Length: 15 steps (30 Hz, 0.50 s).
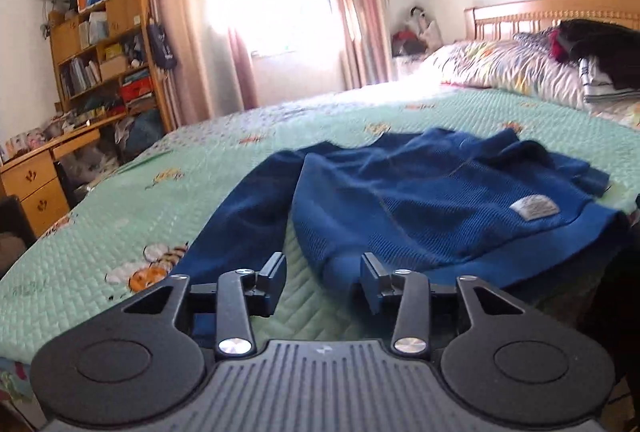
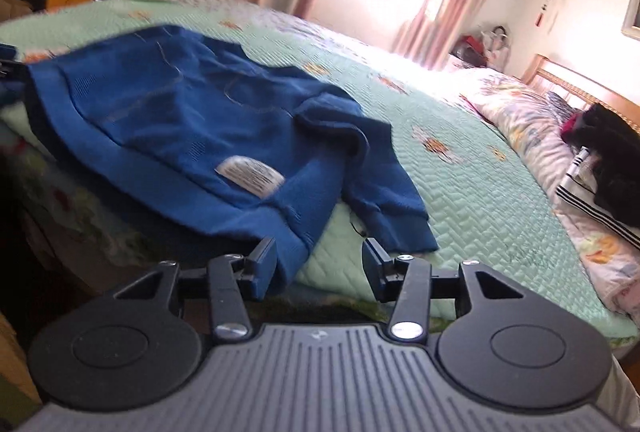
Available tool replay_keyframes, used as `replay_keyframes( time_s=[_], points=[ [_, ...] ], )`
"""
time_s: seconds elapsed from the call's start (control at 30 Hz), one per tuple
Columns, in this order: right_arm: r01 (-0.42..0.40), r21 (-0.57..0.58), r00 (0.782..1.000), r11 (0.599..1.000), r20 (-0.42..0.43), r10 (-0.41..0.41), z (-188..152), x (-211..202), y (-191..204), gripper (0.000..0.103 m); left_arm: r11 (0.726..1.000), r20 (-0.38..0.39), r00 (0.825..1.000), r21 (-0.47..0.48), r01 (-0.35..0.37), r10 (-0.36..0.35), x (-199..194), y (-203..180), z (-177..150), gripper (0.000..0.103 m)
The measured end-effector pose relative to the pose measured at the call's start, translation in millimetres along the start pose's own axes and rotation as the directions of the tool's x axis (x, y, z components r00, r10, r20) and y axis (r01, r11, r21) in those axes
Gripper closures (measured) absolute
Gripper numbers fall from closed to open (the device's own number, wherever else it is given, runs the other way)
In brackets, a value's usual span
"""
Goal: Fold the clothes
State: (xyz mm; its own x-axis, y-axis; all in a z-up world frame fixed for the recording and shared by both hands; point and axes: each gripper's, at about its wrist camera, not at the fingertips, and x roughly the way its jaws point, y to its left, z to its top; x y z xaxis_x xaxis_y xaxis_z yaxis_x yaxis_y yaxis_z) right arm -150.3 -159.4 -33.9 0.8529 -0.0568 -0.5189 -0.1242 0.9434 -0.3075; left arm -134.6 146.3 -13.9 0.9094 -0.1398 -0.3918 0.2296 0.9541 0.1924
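Note:
A blue knit sweater [image 1: 420,199] lies spread on the green quilted bedspread [image 1: 120,216], hem toward me, a white label [image 1: 532,207] showing near the hem. One sleeve [image 1: 240,216] runs down toward my left gripper [image 1: 324,272]. That gripper is open just above the quilt, with the hem's left corner beside its right finger. In the right wrist view the sweater [image 2: 180,111] lies to the left with its label [image 2: 248,175] up and the other sleeve [image 2: 384,207] bunched. My right gripper [image 2: 320,260] is open at the bed's edge, with the hem's right corner against its left finger.
Patterned pillows [image 1: 500,63] and a pile of dark and striped clothes [image 1: 600,63] lie at the wooden headboard [image 1: 540,11]. A wooden desk and crowded bookshelf [image 1: 100,51] stand past the bed's far left. Bare quilt [image 2: 480,191] stretches right of the sweater.

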Motion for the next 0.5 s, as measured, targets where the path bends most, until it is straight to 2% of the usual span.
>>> replay_keyframes(
  time_s=[0.07,0.1,0.13,0.17,0.2,0.27,0.43,0.5],
  points=[
    [-0.034,-0.015,0.999,0.999,0.042,0.035,7,-14,2,0.052,1.0,0.032,0.999,0.003,0.0,0.0,-11,-2,8,0.029],
    [-0.056,-0.023,0.996,0.998,0.073,0.058,11,-23,3,0.047,1.0,0.057,0.998,0.002,-0.002,0.002,-17,-2,12,0.023],
    [-0.078,-0.022,0.991,0.997,0.111,0.08,15,-31,4,0.042,1.0,0.082,0.997,0.001,-0.004,0.004,-24,-3,17,0.01],
    [-0.095,-0.01,0.984,0.995,0.149,0.096,19,-37,3,0.032,1.0,0.109,0.994,-0.001,-0.007,0.007,-28,-4,21,0.001],
    [-0.111,0.013,0.978,0.994,0.182,0.107,24,-41,1,0.026,1.0,0.133,0.991,-0.004,-0.011,0.011,-30,-4,27,0.001],
    [-0.136,0.074,0.971,0.988,0.207,0.118,33,-36,-2,0.025,1.0,0.148,0.989,-0.005,0.002,-0.001,-24,-7,38,0.001],
    [-0.12,0.212,0.988,0.97,0.121,0.096,54,15,-9,0.025,0.998,0.139,0.988,0.029,0.064,-0.067,16,-25,57,0.001],
    [-0.102,0.241,0.99,0.965,0.121,0.074,58,33,-15,0.025,0.996,0.135,0.988,0.065,0.064,-0.072,34,-36,60,0.001]
  ],
)
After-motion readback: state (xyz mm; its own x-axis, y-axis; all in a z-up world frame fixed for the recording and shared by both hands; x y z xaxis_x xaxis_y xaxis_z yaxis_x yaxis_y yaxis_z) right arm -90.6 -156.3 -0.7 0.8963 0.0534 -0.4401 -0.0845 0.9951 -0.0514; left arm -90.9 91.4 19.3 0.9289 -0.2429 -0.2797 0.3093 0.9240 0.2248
